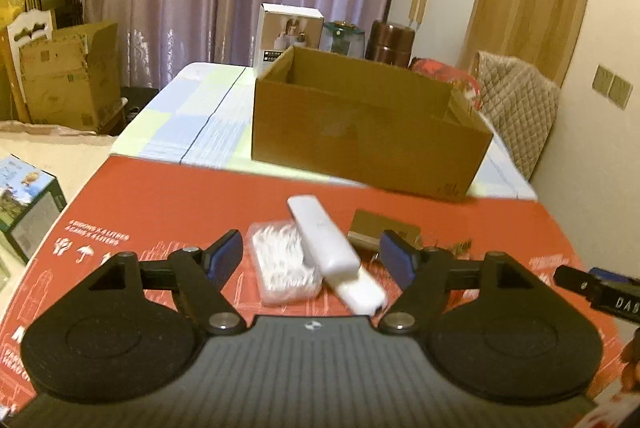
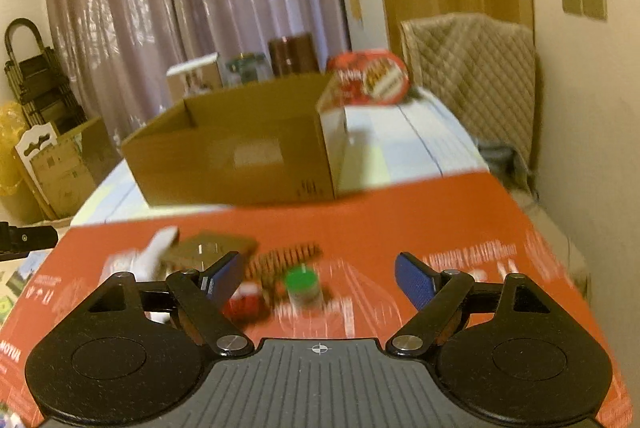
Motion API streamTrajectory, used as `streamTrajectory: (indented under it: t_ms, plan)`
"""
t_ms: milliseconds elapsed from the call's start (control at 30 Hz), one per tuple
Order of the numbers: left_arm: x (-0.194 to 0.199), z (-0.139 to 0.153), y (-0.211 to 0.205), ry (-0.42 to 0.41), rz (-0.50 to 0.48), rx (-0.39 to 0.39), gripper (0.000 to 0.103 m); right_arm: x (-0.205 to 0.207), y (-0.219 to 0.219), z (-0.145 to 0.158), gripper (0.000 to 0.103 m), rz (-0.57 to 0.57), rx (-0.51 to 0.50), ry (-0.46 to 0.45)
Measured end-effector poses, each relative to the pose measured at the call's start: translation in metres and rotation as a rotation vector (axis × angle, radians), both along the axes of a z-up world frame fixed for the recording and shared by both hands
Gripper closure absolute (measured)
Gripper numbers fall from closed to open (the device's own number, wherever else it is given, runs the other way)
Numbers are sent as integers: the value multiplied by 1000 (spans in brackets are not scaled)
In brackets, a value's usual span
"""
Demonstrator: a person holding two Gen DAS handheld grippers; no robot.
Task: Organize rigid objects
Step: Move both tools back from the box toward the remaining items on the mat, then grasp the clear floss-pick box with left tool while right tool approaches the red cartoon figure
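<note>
Both views motion-blurred: left gripper (image 1: 316, 254) released, white remote (image 1: 334, 258) between jaws untouched; right gripper (image 2: 318, 276) released over smeared green-capped jar (image 2: 303, 286); cardboard box (image 1: 360, 132) interior hidden

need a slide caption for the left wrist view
Open left gripper poised over two stacked white remotes on a red board, empty cardboard box behind.

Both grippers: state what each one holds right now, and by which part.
Nothing is held. The left gripper is open over the white remote, pads clear of it. The right gripper is open above the green-capped bottle, not touching it.
</note>
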State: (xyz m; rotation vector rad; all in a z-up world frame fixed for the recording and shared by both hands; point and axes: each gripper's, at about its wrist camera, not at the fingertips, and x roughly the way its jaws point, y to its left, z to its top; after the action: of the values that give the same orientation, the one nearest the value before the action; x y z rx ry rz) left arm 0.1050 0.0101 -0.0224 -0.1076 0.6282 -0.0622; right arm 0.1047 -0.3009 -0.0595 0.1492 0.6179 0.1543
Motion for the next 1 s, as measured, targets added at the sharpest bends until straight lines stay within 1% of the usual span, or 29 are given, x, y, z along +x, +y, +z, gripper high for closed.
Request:
streamTrajectory:
  t_ms: [100, 233, 333, 467, 567, 667, 800, 900, 1000]
  plan:
    - [-11, -7, -4, 1, 0, 43, 29, -7, -3, -7, 22, 10, 0, 25]
    - [-14, -16, -3, 22, 7, 79, 28, -6, -4, -9, 23, 35, -27, 11]
    - [-5, -28, 1, 45, 10, 97, 28, -2, -2, -14, 23, 52, -31, 2]
    - [9, -45, 2, 66, -7, 123, 28, 9, 3, -25, 23, 65, -28, 18]
    - [20, -60, 1, 73, -23, 149, 28, 13, 11, -32, 23, 93, -65, 5]
    - [32, -70, 1, 92, -28, 141, 28, 20, 14, -37, 23, 94, -76, 9]
    - [40, -78, -5, 81, -51, 164, 28, 27, 17, -41, 24, 100, -91, 14]
    - [43, -81, -4, 81, -42, 168, 28, 33, 20, -46, 26, 113, -99, 28]
    - [47, -84, -4, 84, -27, 174, 28, 38, 24, -47, 29, 122, -116, 19]
